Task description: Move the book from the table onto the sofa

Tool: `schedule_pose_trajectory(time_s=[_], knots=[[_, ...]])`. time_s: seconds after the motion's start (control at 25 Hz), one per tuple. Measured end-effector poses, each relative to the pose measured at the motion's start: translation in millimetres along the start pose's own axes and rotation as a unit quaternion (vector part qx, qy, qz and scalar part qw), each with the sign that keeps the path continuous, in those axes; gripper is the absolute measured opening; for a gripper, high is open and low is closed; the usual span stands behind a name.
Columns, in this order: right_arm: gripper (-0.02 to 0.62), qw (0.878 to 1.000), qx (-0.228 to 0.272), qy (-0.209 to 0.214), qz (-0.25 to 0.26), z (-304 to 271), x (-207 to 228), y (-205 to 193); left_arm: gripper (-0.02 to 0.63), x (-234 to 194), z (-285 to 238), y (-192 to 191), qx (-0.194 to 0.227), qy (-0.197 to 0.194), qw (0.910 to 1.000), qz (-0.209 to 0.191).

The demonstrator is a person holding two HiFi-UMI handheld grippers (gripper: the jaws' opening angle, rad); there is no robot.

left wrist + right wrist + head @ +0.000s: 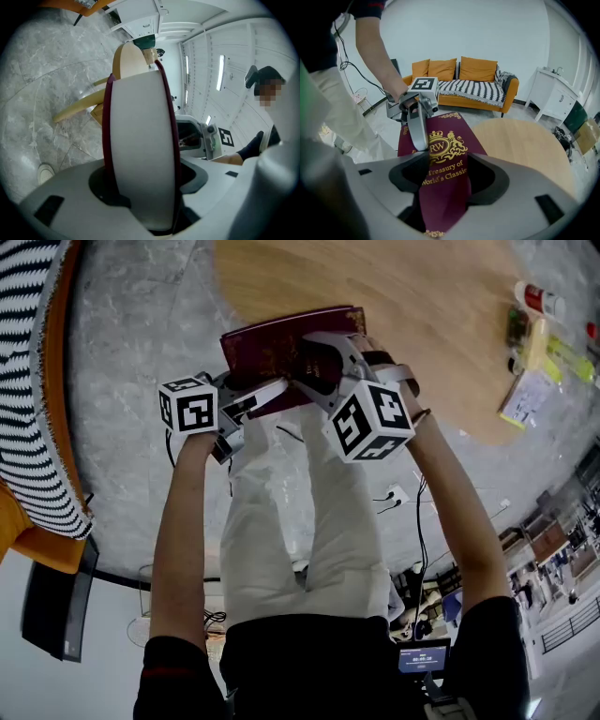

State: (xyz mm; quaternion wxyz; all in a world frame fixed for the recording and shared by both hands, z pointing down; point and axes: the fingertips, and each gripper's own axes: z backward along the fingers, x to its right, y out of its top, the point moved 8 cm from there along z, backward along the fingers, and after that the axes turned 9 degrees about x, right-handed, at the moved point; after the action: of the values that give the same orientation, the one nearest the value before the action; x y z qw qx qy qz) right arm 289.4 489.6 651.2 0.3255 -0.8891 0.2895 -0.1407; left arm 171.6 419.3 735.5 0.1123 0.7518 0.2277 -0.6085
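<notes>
A person stands on a grey marbled floor (pixel 131 352) with both arms stretched forward, holding a dark red hardback book with gold lettering (pixel 272 348) in the air between two hand-held tools. The book hangs just off the near edge of a round pale wooden tabletop (pixel 403 315), no longer resting on it. The left tool (pixel 267 395) points almost level and is clamped across the book's thickness. Its own view shows the white page block (pixel 138 154) and both red covers filling the gap between its jaws. The right tool (pixel 323 357) tilts steeply downward and bites onto another edge of the same book, its jaws pressing on the front and back covers (pixel 445 173). Two grips on separate edges probably keep the heavy, flat volume from swinging or falling open while it is carried. The orange fabric sofa (pixel 478 68), with a black-and-white striped throw (pixel 473 91) over its seat, stands well apart across the floor. In the right tool's view it lies beyond the book, so the carry looks barely begun. A few small bottles and packets (pixel 539 324) lie at the tabletop's far right edge, clear of the book.
</notes>
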Motion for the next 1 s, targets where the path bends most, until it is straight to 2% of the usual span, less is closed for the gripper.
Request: schedule_pose_trajectory(time_s=[0.2, 0.32, 0.6, 0.76, 1.0], knots=[[0.246, 1.000, -0.004, -0.001, -0.012, 4.5, 1.3, 7.2, 0.244, 14.1, 7.1, 2.9, 0.014, 0.013, 0.9997, -0.013], [0.195, 1.000, -0.004, -0.010, -0.015, 13.0, 4.4, 10.4, 0.238, 24.2, 9.5, 7.3, 0.019, 0.027, 0.9992, -0.025], [0.114, 0.997, 0.014, -0.034, -0.066, 44.5, 14.7, 23.8, 0.230, 44.6, 25.4, 23.9, 0.027, 0.066, 0.9968, -0.038], [0.083, 0.995, 0.024, -0.049, -0.079, 59.2, 16.3, 36.8, 0.229, 63.1, 35.7, 37.9, 0.035, 0.070, 0.9956, -0.051], [0.045, 0.987, 0.054, -0.076, -0.132, 86.1, 24.2, 61.1, 0.229, 96.3, 40.9, 58.7, 0.041, 0.074, 0.9935, -0.077]])
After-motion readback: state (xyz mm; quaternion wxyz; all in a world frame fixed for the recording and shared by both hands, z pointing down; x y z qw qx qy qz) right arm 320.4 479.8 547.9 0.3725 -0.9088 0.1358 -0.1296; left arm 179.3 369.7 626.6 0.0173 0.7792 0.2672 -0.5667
